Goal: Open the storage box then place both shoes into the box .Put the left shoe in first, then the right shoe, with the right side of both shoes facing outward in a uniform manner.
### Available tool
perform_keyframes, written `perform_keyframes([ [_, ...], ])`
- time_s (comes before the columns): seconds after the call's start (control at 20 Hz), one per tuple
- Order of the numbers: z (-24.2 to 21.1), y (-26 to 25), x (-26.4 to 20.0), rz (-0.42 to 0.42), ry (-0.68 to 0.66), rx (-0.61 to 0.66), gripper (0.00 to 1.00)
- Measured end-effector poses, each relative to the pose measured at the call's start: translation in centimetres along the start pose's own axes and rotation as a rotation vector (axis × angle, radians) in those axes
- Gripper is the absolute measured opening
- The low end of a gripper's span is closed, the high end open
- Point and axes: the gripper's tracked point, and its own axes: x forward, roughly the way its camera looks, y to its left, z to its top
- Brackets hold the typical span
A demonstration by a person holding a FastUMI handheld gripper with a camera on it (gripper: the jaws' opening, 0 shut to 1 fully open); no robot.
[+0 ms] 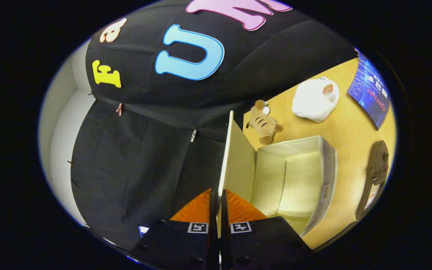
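Storage box (pixel 306 176): on worktop (pixel 347 123), open, interior bare; lid (pixel 234 157) raised, edge clamped between fingers of hand-held gripper (pixel 218 210); one shoe (pixel 375 176) beside box; opening apparently done, both shoes still to load.

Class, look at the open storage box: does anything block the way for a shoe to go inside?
Nothing visible does. The cream fabric storage box is empty; the gripper fingers pinch its raised lid clear of the opening.
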Motion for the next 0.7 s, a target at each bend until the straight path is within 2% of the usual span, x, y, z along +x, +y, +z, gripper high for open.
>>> perform_keyframes([
  [0.2, -0.9, 3.8, 3.5, -0.016, 0.002, -0.059, 0.07],
  [0.4, -1.4, 5.7, 7.0, -0.039, 0.006, 0.009, 0.07],
  [0.7, -1.8, 7.2, 12.0, -0.111, -0.013, 0.032, 0.07],
])
